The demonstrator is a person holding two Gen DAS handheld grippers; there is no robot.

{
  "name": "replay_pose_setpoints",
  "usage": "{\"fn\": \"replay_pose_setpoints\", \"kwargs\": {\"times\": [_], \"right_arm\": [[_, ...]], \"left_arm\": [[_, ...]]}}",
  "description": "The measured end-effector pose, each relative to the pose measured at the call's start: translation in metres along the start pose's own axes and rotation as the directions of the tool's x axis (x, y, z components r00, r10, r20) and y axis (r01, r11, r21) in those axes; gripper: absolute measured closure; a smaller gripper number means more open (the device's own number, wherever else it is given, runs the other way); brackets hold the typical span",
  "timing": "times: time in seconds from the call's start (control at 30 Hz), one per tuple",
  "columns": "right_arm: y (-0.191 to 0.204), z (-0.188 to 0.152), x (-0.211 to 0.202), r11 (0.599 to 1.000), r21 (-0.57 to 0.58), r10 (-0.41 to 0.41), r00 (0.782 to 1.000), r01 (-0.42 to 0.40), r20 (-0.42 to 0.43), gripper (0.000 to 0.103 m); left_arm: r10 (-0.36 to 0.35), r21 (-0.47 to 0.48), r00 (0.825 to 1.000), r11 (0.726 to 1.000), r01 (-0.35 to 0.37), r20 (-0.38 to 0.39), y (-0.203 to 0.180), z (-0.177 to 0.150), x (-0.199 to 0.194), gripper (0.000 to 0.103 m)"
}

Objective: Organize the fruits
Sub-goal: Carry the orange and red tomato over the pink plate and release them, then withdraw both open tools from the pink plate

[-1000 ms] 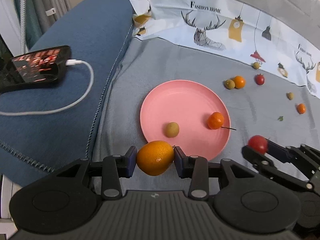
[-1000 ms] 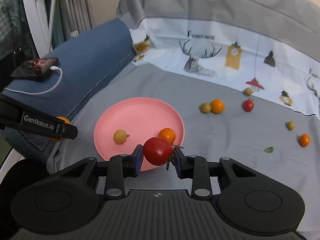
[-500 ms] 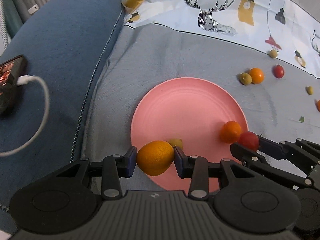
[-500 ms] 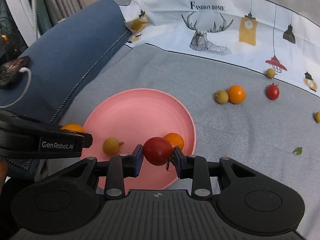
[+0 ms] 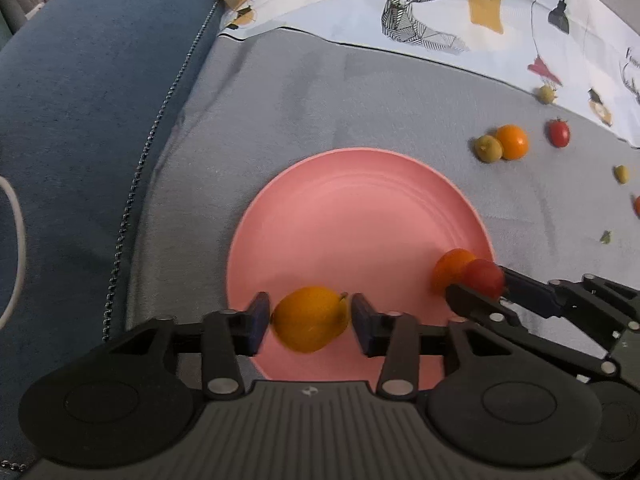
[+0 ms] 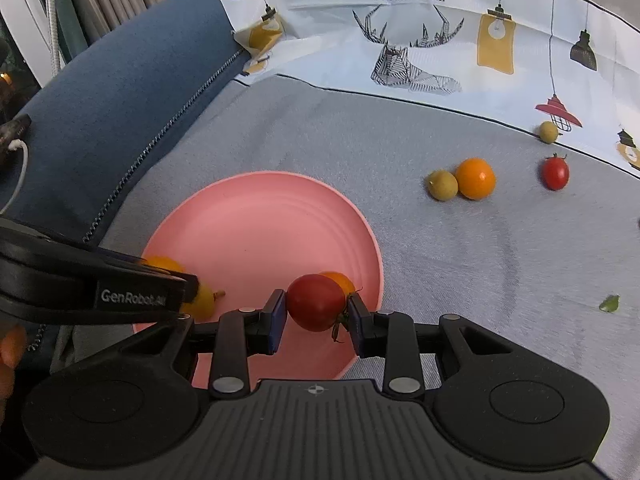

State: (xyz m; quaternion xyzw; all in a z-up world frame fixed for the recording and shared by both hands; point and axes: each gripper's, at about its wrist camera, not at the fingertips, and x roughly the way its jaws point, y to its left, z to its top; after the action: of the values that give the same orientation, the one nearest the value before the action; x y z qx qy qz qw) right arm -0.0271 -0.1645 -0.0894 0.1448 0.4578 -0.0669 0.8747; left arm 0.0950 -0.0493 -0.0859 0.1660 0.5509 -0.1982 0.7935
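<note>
A pink plate [image 5: 352,216] lies on the grey cloth. My left gripper [image 5: 310,320] hangs low over the plate's near edge, and its jaws are opening. A large orange fruit [image 5: 310,326] sits between the pads, which stand slightly off it. Only the stem of a small yellow fruit [image 6: 204,300] shows behind it in the left wrist view. My right gripper [image 6: 316,312] is shut on a red tomato [image 6: 314,300] over the plate's right side, just in front of a small orange fruit [image 6: 340,280] lying on the plate.
Loose on the cloth beyond the plate lie a yellow-green fruit [image 6: 442,185], an orange one [image 6: 475,178], a red tomato [image 6: 555,172] and another yellowish fruit [image 6: 548,132]. A green leaf [image 6: 609,303] lies to the right. A blue cushion [image 5: 80,120] with a white cable [image 5: 16,240] borders the left.
Both grippers have sunk and closed in on the plate. The left jaws have spread apart from the orange fruit. The right stays clamped on the tomato.
</note>
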Motion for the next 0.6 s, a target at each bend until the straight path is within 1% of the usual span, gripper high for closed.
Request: {"fn": "replay_pose_setpoints", "kwargs": {"times": [0.03, 0.07, 0.1, 0.13, 0.17, 0.2, 0.23, 0.3, 0.37, 0.43, 0.6], "right_arm": [[-0.001, 0.000, -0.001, 1.000, 0.004, -0.010, 1.000, 0.010, 0.015, 0.069], [-0.002, 0.001, -0.002, 1.000, 0.009, -0.015, 0.999, 0.015, 0.028, 0.068], [-0.005, 0.002, -0.004, 1.000, 0.017, -0.016, 0.999, 0.015, 0.038, 0.066], [-0.008, 0.003, -0.006, 1.000, 0.029, -0.010, 0.999, 0.009, 0.045, 0.057], [-0.011, 0.004, -0.008, 0.999, 0.042, -0.004, 0.999, 0.002, 0.049, 0.051], [-0.014, 0.005, -0.010, 0.999, 0.052, 0.000, 0.999, -0.002, 0.052, 0.039], [-0.017, 0.004, -0.014, 0.998, 0.063, 0.002, 0.998, -0.006, 0.058, 0.035], [-0.020, 0.002, -0.023, 0.996, 0.086, 0.000, 0.998, -0.006, 0.070, 0.034], [-0.023, -0.003, -0.034, 0.994, 0.111, -0.003, 0.998, -0.004, 0.069, 0.033], [-0.023, -0.013, -0.050, 0.991, 0.132, -0.008, 0.997, -0.002, 0.076, 0.031], [-0.018, -0.042, -0.091, 0.991, 0.129, -0.039, 0.995, 0.026, 0.096, 0.025]], "left_arm": [[0.007, -0.006, 1.000, 1.000, -0.007, 0.007, 0.002, 0.001, -0.001, 0.034], [0.021, -0.012, 1.000, 1.000, -0.021, 0.014, 0.004, 0.002, -0.002, 0.028], [0.036, -0.019, 0.999, 0.999, -0.035, 0.022, 0.006, 0.003, -0.003, 0.017], [0.041, -0.027, 0.999, 0.999, -0.040, 0.033, 0.011, 0.002, -0.005, 0.013], [0.031, -0.036, 0.999, 0.999, -0.029, 0.038, 0.014, 0.002, -0.008, 0.013], [0.014, -0.050, 0.999, 0.999, -0.013, 0.034, 0.019, 0.001, -0.011, 0.012], [0.002, -0.063, 1.000, 0.998, 0.000, 0.028, 0.021, 0.000, -0.013, 0.008], [-0.007, -0.085, 0.999, 0.996, 0.010, 0.036, 0.026, -0.004, -0.021, 0.000], [-0.003, -0.088, 0.998, 0.996, 0.009, 0.065, 0.026, -0.011, -0.033, 0.000], [-0.008, -0.082, 0.997, 0.997, 0.014, 0.075, 0.025, -0.021, -0.044, 0.000], [-0.022, -0.045, 0.996, 0.999, 0.026, 0.092, 0.014, -0.056, -0.073, 0.000]]}}
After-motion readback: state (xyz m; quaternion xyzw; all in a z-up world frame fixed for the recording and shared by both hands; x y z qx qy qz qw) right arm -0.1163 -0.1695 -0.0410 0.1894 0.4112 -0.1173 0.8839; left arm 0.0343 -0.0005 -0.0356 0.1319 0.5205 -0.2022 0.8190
